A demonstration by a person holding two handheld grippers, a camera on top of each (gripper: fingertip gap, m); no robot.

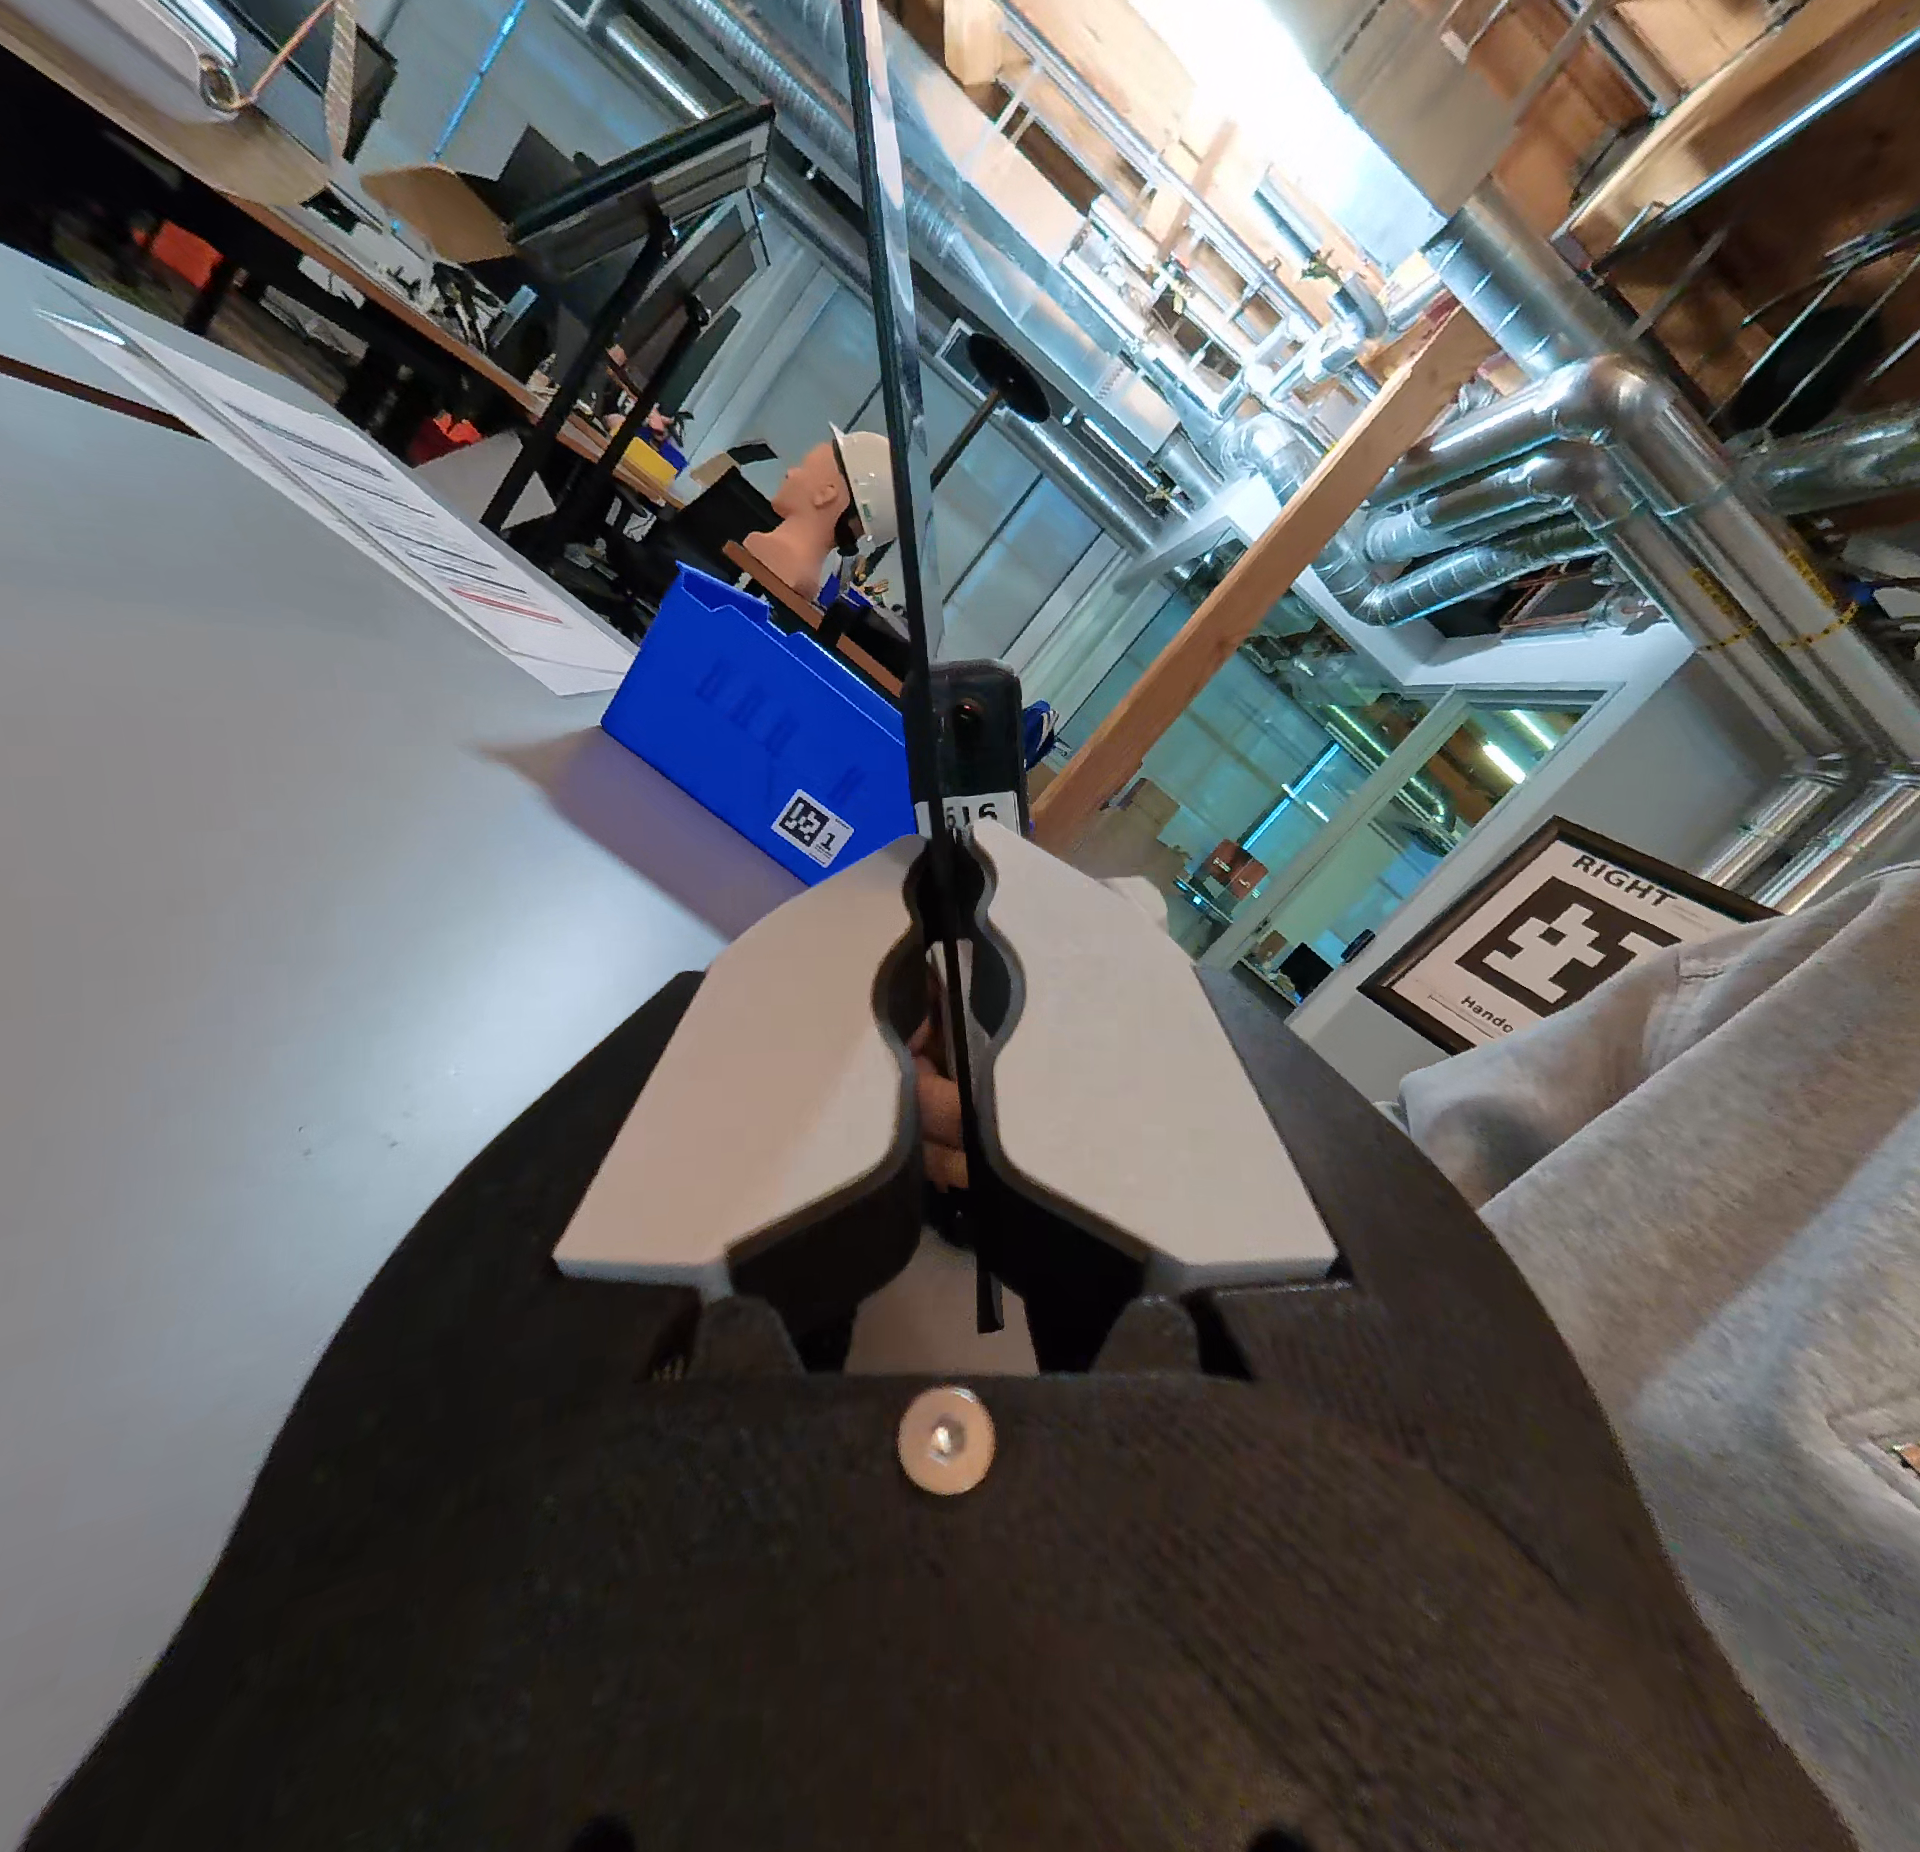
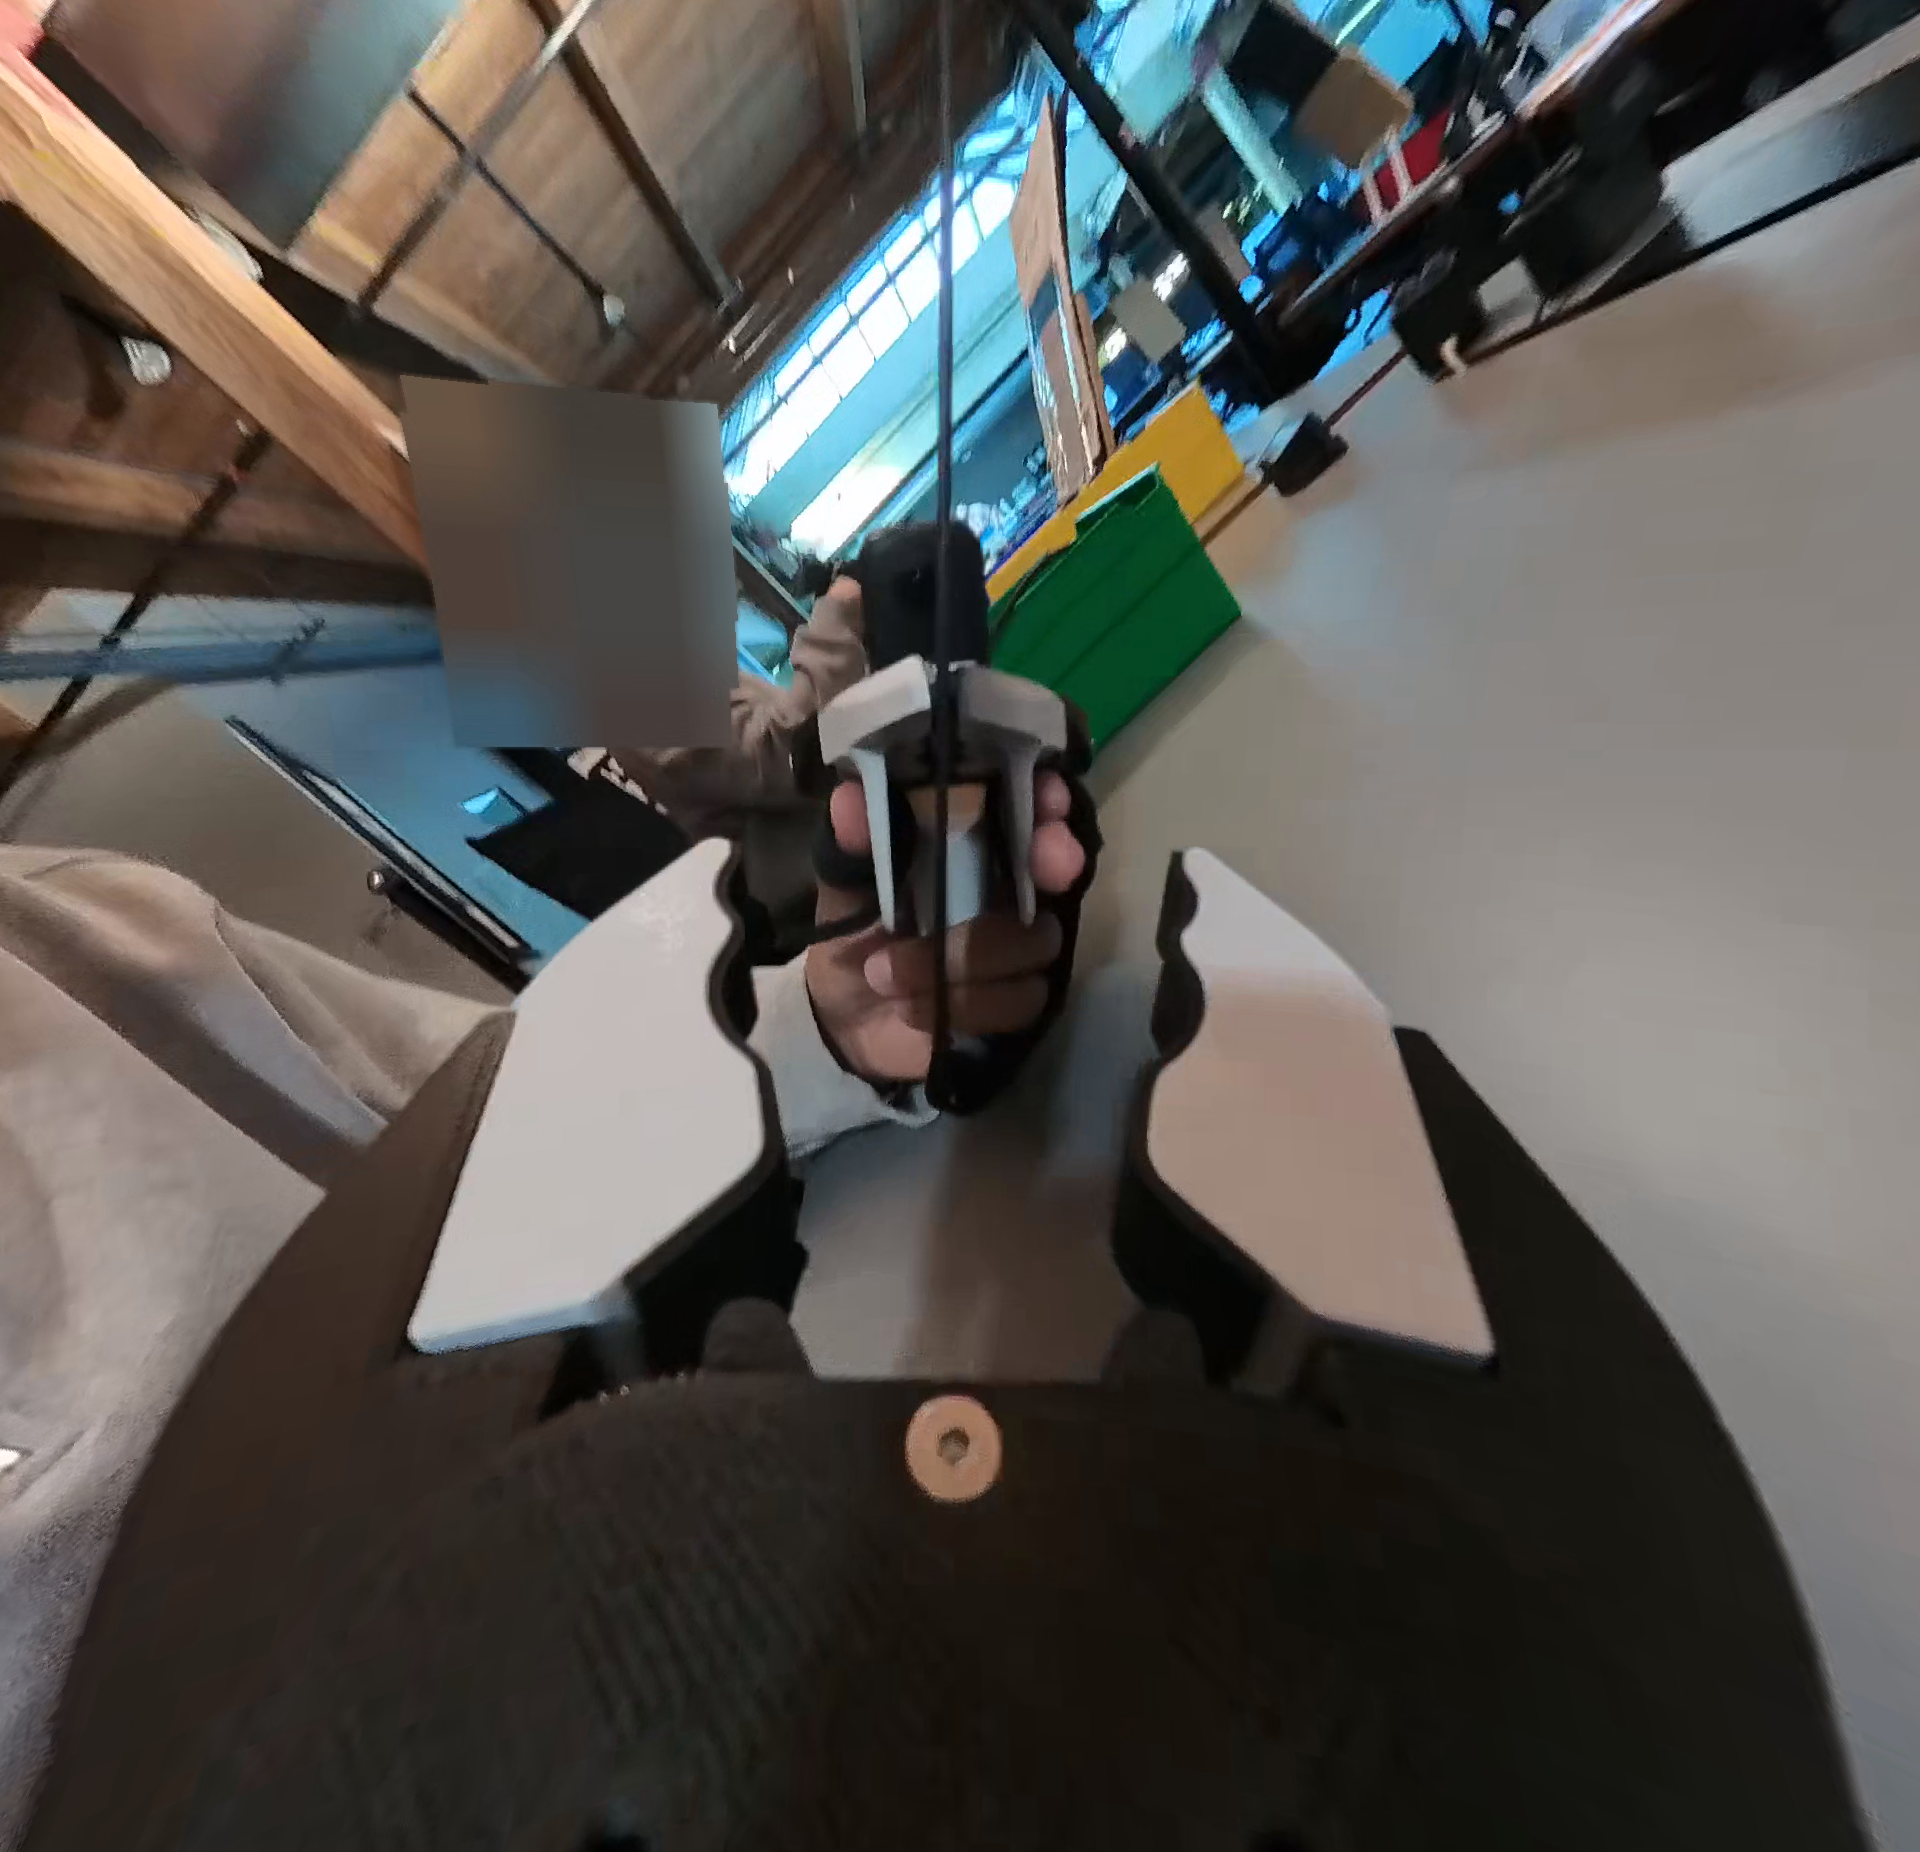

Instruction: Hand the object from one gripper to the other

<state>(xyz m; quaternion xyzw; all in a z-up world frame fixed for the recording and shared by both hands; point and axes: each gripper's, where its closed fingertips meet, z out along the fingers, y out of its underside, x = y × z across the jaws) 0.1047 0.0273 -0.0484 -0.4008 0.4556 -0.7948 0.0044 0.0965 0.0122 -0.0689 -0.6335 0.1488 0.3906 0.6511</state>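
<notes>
Our left gripper is clamped on a thin, flat black strip standing upright, edge-on, well above the pale grey worktop. Our right gripper faces it with fingers spread wide, holding nothing. A blue plastic bin sits beyond on the worktop.

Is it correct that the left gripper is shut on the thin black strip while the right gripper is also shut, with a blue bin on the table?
Not quite. The right gripper is open, as the right wrist view shows. The left gripper is indeed shut on the thin black strip, and the blue bin stands on the table.
</notes>
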